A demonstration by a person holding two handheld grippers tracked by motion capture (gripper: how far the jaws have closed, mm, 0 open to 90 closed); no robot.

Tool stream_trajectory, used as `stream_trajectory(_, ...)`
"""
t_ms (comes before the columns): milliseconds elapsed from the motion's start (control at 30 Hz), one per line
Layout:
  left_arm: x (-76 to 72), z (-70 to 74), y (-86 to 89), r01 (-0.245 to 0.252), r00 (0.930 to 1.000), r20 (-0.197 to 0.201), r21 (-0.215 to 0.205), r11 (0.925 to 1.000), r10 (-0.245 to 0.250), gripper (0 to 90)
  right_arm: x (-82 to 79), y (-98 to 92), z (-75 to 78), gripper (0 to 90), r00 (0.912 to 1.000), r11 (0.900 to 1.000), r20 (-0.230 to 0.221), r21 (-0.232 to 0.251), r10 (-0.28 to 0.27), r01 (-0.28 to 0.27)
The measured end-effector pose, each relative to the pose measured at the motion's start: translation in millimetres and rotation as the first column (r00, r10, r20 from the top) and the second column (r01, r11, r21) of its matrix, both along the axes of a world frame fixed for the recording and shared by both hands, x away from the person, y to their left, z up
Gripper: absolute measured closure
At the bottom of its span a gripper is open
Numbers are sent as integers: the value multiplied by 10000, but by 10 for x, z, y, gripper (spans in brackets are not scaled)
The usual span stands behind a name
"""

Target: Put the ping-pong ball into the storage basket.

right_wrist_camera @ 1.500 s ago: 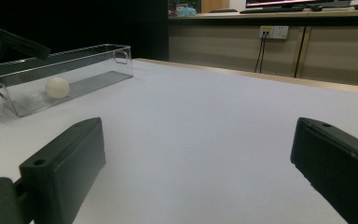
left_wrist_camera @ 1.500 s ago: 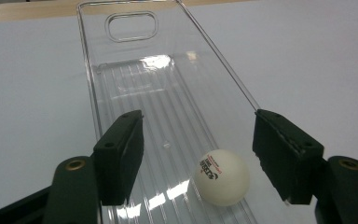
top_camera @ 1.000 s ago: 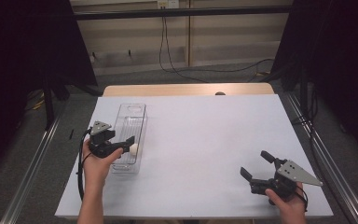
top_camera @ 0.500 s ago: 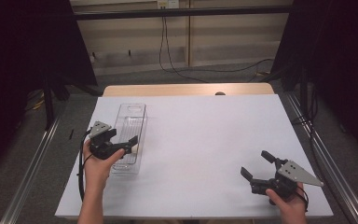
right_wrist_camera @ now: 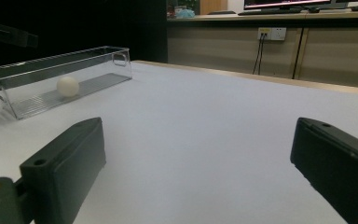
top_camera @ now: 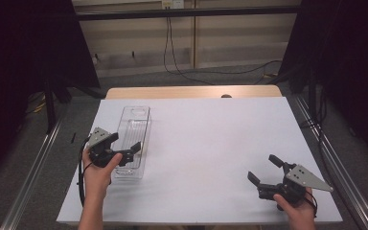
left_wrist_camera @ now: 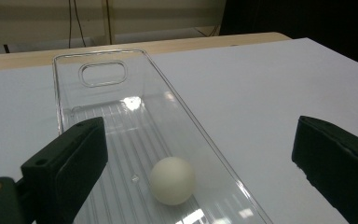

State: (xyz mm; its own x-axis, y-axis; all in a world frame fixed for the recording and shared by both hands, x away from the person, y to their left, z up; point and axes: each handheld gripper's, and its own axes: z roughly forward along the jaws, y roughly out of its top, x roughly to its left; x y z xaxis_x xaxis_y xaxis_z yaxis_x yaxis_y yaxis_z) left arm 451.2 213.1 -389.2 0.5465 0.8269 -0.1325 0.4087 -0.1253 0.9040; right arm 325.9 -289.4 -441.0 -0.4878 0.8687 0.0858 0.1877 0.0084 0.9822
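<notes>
A small white ball (left_wrist_camera: 172, 180), round and smooth with a dull skin, lies in the lower middle of the left gripper view. It sits on the ribbed floor of a long clear plastic bin (left_wrist_camera: 100, 73) with thin shiny walls and a rounded handle hole at its far end. The left gripper (top_camera: 126, 149), at the left of the high view, hangs over the near end of the bin. Its jaws have just been opening and now stand wide apart, holding nothing; the ball lies loose below them. The right gripper (top_camera: 265, 169), at the lower right, is wide open and empty too, over the flat white table (top_camera: 220, 139).
</notes>
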Motion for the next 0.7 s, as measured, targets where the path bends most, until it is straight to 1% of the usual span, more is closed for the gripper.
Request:
stream_trajectory(67, -14, -1, 6, 13, 10000, 97, -60, 10000, -12, 34, -1, 1, 1, 26, 10000, 10000, -15, 9, 7, -7)
stream_trajectory(167, -34, -14, 23, 89, 9999, 84, -123, 9999, -88, 33, 5, -9, 0, 26, 10000, 10000, 50, -39, 13, -12)
stream_trajectory(233, -54, -34, 35, 142, 9998, 120, -126, 9998, -140, 33, 2, -11, 2, 27, 10000, 10000, 24, 40, -14, 14)
stream_trajectory(333, -81, -72, 63, 232, 9995, 230, -405, 9989, -223, 33, 2, -13, 3, 27, 10000, 10000, -1, 65, -21, 21)
stream_trajectory(433, -107, -94, 78, 195, 9992, 366, -294, 9994, -184, 33, 2, -12, 4, 27, 10000, 10000, 20, 51, -1, 0)
stream_trajectory(633, -165, -129, 108, 199, 9979, 621, -347, 9992, -177, 33, 2, -10, 3, 27, 10000, 10000, -21, 81, 4, -4)
stream_trajectory(700, -183, -136, 113, 180, 9979, 629, -305, 9994, -160, 32, 4, -10, 4, 27, 10000, 10000, 33, 37, 15, -16)
